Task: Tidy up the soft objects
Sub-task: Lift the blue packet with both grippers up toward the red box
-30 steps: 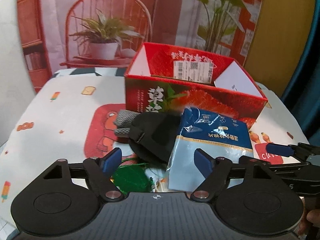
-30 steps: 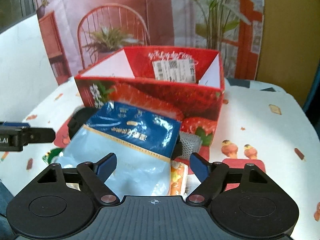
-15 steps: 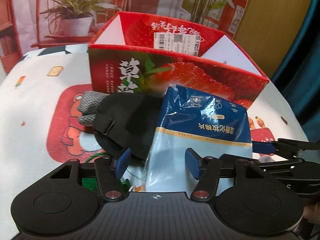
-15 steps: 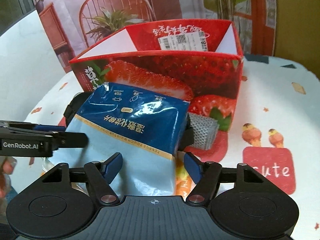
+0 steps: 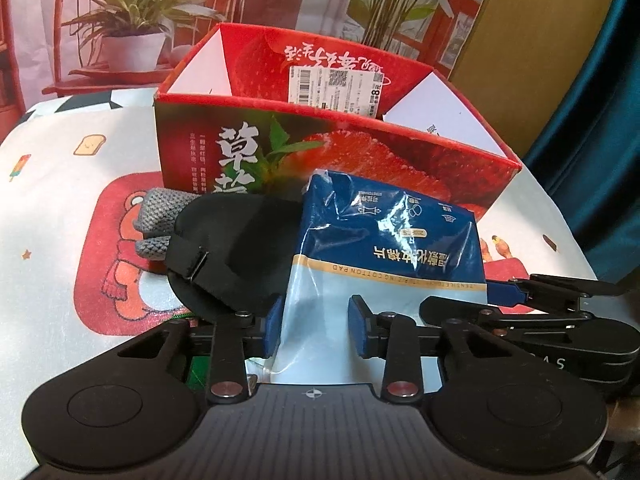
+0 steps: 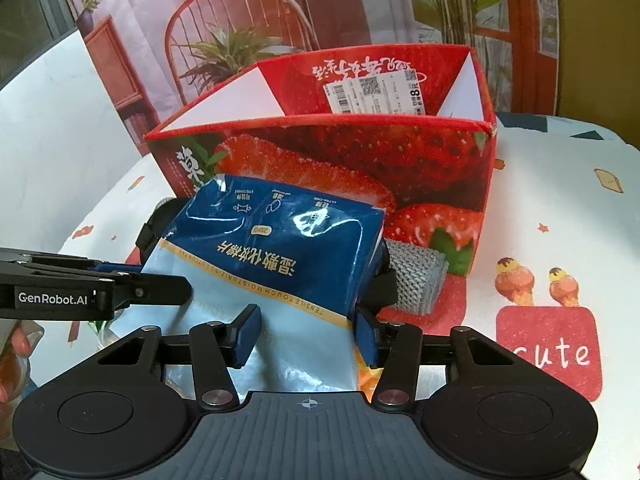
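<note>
So the cotton pad pack (image 5: 384, 256) is the thing in play: a blue and pale crinkly plastic bag, propped on the pile of soft stuff right in front of the strawberry box (image 5: 320, 148), which sits toward the far edge of the table (image 5: 60, 200). It leans on a black eye mask (image 5: 236, 240), with a grey knit piece (image 5: 158, 216) poking out behind that.

Both grippers are on its near, pale end. The left gripper (image 5: 314, 330) has its fingers spread around the left part of the bag, left pad touching the film, right pad looking just off it. Not clamped as far as I can tell. The right gripper (image 6: 306, 334) is likewise spread, with its pads either side of the bag's lower right part, looking close to touching but not squeezing.

Handling guess: it's light and squishy, and that glossy film looks slippery, so it'll probably sag and slide if pinched at the empty bottom flap. I'd grab higher, where the pads bulk it out near the gold line, and squeeze firmly. Nothing fragile in there. The box is open on top and appears empty.
</note>
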Motion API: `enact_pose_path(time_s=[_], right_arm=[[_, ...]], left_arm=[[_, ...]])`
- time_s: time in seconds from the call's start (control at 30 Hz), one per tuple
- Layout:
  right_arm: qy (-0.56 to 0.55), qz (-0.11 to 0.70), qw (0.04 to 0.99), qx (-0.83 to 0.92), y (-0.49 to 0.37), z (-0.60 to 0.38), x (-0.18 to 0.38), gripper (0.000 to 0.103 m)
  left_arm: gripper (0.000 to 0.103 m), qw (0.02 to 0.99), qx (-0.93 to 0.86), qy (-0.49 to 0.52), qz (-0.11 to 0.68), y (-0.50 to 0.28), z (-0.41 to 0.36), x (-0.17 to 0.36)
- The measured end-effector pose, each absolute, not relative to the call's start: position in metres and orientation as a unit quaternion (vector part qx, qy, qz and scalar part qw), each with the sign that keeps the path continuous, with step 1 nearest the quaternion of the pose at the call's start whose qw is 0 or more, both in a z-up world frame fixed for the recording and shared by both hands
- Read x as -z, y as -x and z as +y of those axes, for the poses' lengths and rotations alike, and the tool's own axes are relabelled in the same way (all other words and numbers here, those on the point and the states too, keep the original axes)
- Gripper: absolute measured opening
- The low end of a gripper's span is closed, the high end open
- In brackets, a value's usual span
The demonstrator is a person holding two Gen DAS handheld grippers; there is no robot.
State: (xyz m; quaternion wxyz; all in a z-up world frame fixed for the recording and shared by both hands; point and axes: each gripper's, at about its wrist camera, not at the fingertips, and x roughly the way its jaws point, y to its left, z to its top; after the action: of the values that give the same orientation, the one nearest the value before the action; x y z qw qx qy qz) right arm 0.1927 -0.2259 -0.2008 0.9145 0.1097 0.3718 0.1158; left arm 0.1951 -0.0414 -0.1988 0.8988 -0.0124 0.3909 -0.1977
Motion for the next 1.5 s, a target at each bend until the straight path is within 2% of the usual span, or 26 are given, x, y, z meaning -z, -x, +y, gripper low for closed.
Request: enact_pose_path(time_s=[0.23,0.5,0.53,0.57,0.6,0.73,1.13,1.5], right_arm=[[-0.113,0.361,0.918,-0.122,-0.190,-0.225,0.196,0.037],[-0.111,0.370,0.915,-0.118,-0.195,-0.224,0.202,0.038],[-0.110,0.371,0.915,-0.117,-0.195,-0.223,0.203,0.038],[-0.110,0.371,0.915,-0.117,-0.196,-0.223,0.204,0.038],[-0.110,0.370,0.915,-0.116,-0.195,-0.223,0.203,0.037],[-0.102,0.346,0.925,-0.117,-0.190,-0.218,0.189,0.028],[-0.102,0.280,0.945,-0.136,-0.190,-0.223,0.134,0.027],[-0.081,0.248,0.955,-0.144,-0.215,-0.227,0.096,0.027]], left_arm=[[0.030,0.901,0.203,0.012,0.383,-0.191,-0.039,0.196],[0.030,0.901,0.198,0.020,0.386,-0.195,-0.035,0.201],[0.028,0.901,0.199,0.020,0.386,-0.195,-0.035,0.201],[0.020,0.901,0.201,0.019,0.384,-0.194,-0.035,0.201],[0.019,0.902,0.204,0.018,0.380,-0.192,-0.035,0.199],[0.019,0.909,0.206,0.011,0.363,-0.187,-0.033,0.189],[0.019,0.932,0.210,0.030,0.294,-0.176,-0.026,0.132],[0.019,0.941,0.211,0.032,0.262,-0.187,-0.028,0.107]])
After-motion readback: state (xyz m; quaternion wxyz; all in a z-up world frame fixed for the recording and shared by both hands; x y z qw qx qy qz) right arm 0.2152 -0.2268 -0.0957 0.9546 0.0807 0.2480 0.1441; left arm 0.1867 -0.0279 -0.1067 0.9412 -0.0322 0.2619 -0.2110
